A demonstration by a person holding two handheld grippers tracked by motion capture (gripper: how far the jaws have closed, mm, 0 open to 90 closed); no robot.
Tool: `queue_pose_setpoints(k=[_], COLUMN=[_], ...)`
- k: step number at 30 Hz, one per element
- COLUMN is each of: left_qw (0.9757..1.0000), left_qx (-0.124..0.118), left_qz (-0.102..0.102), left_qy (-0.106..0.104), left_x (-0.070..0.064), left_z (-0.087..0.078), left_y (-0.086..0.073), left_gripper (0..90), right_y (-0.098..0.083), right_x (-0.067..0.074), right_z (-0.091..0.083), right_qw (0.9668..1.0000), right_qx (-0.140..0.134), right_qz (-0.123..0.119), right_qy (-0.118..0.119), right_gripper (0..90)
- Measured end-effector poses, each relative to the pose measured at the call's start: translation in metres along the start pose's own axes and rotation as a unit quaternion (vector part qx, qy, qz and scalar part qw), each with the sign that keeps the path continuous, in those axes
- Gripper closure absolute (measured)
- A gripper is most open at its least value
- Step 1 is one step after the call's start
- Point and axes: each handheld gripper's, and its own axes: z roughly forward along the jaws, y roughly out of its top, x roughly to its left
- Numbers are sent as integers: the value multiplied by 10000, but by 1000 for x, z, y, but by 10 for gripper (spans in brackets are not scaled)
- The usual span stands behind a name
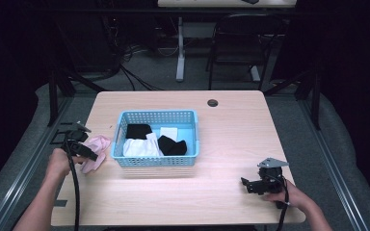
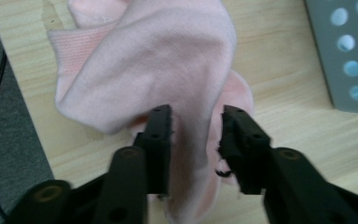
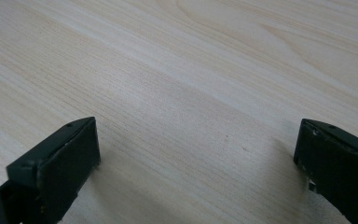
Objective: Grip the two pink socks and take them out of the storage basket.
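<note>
1. Lying on the pale wooden table [image 1: 231,120] at the left, about nine o'clock from the blue basket [image 1: 156,161] – a pink sock [image 1: 98,147], crumpled, just beside the basket's left wall but apart from it.
2. Hovering over the sock's near end: the left gripper [image 1: 90,155], held in the left hand [image 1: 58,161], pointed toward three o'clock in the high view.
3. Seen along its own jaws in the left gripper view: left gripper [image 2: 196,123] partly open, a fold of the pink sock [image 2: 144,65] running down between the two black jaws. Left jaw close against the cloth, right jaw with a thin gap beside it – pads not pressing, sock resting slack on the table.
4. Showing at two o'clock in that same view: a corner of the basket [image 2: 345,60], perforated wall, clear of the sock.
5. Sitting mid-table: the basket, holding black and white socks [image 1: 154,142] – black at eleven o'clock and at four o'clock inside it, white at seven o'clock and near centre.
6. Resting low at the table's near right, around five o'clock from the basket: the right gripper [image 1: 244,185] in the right hand [image 1: 294,197], well apart from basket and sock.
7. Spread wide in the right gripper view: right gripper [image 3: 198,154], nothing between the jaws but bare wood grain.
</note>
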Motion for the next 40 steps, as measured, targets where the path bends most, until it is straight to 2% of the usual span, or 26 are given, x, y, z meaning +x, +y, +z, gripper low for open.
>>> queue_pose_setpoints(k=[1, 2, 3, 5, 8, 9, 10, 11, 16, 19, 22, 23, 24, 25, 26, 27, 29, 30, 32, 33, 36, 37, 40], left_qw=[9999, 9999, 9998, 9993, 9981, 9976, 9971, 9955, 9933, 9920, 9915, 9909, 9909, 9914, 9914, 9916, 9915, 9902, 9904, 9899, 9892, 9894, 9894], left_qx=[-137, -137, -163, -332, -580, -665, -740, -927, -1136, -1240, -1281, -1327, -1327, -1290, -1290, -1261, -1262, -1351, -1327, -1293, -1350, -1290, -1275], left_qz=[-21, -21, -19, -30, -7, 16, 22, 54, 123, 174, 179, 219, 219, 244, 244, 301, 318, 349, 373, 543, 555, 626, 654], left_qy=[73, 73, 96, 146, 186, 178, 181, 196, 153, 153, 151, 87, 87, -9, -9, -15, -20, 33, 105, 194, 160, 246, 243], left_x=[-1, -1, -1, -2, -5, -6, -7, -11, -20, -27, -31, -34, -34, -38, -38, -41, -42, -44, -45, -47, -48, -48, -49], left_z=[-8, -8, -13, -22, -37, -41, -45, -52, -56, -54, -51, -44, -44, -35, -35, -26, -21, -15, -12, -9, -4, -1, 4], left_y=[-3, -3, -4, -8, -15, -18, -21, -29, -44, -56, -63, -70, -70, -78, -78, -85, -89, -95, -98, -101, -104, -104, -104], left_gripper=[503, 451, 451, 374, 246, 176, 176, 149, 71, 13, 0, 0, 0, 0, 0, 0, 0, 0, 0, 0, 0, 0, 1], right_y=[0, 0, 0, 0, 0, 0, 0, 0, 0, 0, 0, 0, 0, 0, 0, 0, 0, 0, 0, 0, 0, 0, 0], right_x=[0, 0, 0, 0, 0, 0, 0, 0, 0, 0, 0, 0, 0, 0, 0, 0, 0, 0, 0, 0, 0, 0, 0], right_z=[0, 0, 0, 0, 0, 0, 0, 0, 0, 0, 0, 0, 0, 0, 0, 0, 0, 0, 0, 0, 0, 0, 0], right_qw=[10000, 10000, 10000, 10000, 10000, 10000, 10000, 10000, 10000, 10000, 10000, 10000, 10000, 10000, 10000, 10000, 10000, 10000, 10000, 10000, 10000, 10000, 10000], right_qx=[-11, -11, 14, 8, 20, -12, -12, 10, 9, -9, -9, 14, 14, 24, 24, 6, 7, 11, 7, 25, 23, 11, -10], right_qz=[11, 11, -8, -1, -9, 18, 18, -2, 1, 20, 22, 1, 1, 0, 0, 19, 21, 19, 20, 0, 1, 10, 19], right_qy=[4, 4, 8, -3, 2, -1, -1, 0, -6, -5, -6, -5, -5, 3, 3, -6, -3, -3, -4, 5, 4, 5, -5], right_gripper=[0, 0, 0, 0, 0, 0, 0, 0, 0, 0, 0, 0, 0, 0, 0, 0, 0, 0, 0, 0, 0, 0, 0])
